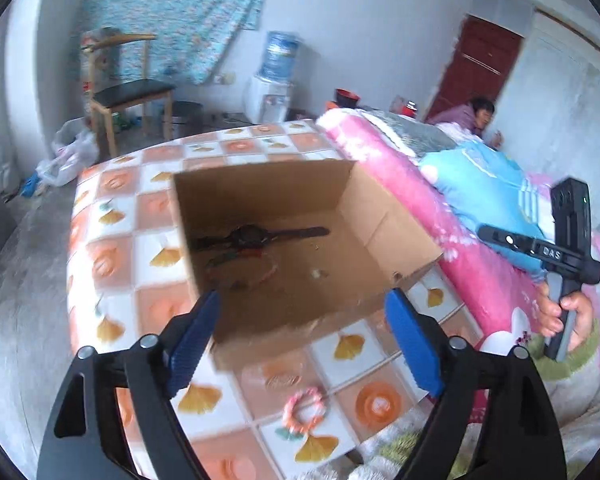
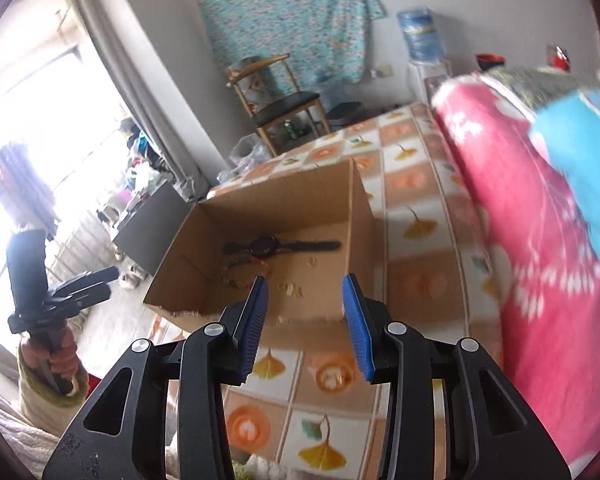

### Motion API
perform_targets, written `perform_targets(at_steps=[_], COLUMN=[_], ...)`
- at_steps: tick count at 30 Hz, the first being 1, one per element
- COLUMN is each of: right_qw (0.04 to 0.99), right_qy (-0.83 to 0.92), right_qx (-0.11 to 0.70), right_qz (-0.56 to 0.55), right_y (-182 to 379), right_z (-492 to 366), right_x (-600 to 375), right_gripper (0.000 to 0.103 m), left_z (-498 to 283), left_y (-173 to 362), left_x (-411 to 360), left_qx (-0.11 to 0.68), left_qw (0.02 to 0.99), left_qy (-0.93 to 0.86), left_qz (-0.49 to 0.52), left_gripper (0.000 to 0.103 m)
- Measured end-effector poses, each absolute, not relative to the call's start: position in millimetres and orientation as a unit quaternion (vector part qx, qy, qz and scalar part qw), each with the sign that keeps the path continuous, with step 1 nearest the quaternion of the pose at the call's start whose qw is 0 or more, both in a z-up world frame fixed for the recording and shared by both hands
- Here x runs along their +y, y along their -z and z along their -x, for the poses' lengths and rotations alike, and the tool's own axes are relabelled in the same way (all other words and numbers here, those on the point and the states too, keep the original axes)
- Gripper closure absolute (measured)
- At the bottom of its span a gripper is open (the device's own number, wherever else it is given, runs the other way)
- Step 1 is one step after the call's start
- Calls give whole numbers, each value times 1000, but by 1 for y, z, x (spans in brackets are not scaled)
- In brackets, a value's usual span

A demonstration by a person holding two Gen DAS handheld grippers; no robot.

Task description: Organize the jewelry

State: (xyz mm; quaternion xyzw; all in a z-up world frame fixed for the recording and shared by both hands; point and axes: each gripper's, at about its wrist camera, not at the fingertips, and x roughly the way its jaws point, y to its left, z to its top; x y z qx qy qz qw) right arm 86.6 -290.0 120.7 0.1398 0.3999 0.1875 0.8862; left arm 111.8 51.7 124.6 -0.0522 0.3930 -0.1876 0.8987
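Note:
An open cardboard box (image 1: 384,208) stands on a table with a checked orange-and-white cloth (image 1: 111,216). Inside lie a black wristwatch (image 1: 255,236), a thin bracelet (image 1: 255,270) and small bits. A pink bead bracelet (image 1: 304,406) lies on the cloth in front of the box, between my left gripper's fingers and below them. My left gripper (image 1: 304,304) is open and empty above the box's near edge. My right gripper (image 2: 306,284) is open and empty over the box (image 2: 259,200), where the watch (image 2: 279,246) shows too.
A pink blanket (image 1: 384,160) and blue pillow (image 1: 484,192) lie to the right of the table. A wooden chair (image 1: 127,88) and a water dispenser (image 1: 271,84) stand at the far wall. A person (image 1: 480,114) lies far right.

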Motion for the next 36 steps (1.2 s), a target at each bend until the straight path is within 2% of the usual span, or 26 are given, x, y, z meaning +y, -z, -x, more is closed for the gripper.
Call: perform_targets(at_steps=[10,17,28,32,36], right_qw=[842,842,848,856,859], right_qy=[-145,-123,-120,-119,-116], right_qx=[473,497,501,495,497], right_qz=[-215,-169,-127,-92,-52], right_y=[-36,-15,-7,-7,-2], right_z=[-71,-76,-83,-88,-94], right_x=[-293,-271,-256,-246,-233], right_gripper=[64,64,64,65,70], left_z=[-76,-68,-87,-91,-92], left_y=[-35,6,32,35,35], left_x=[53,27,-6,-11,-18], left_qx=[447,458,489,496,497], left_qw=[888,883,865,860,858], left_qy=[95,102,101,94,88], left_qz=[45,3,-58,-74,-92], left_gripper=[18,18,64,68,73])
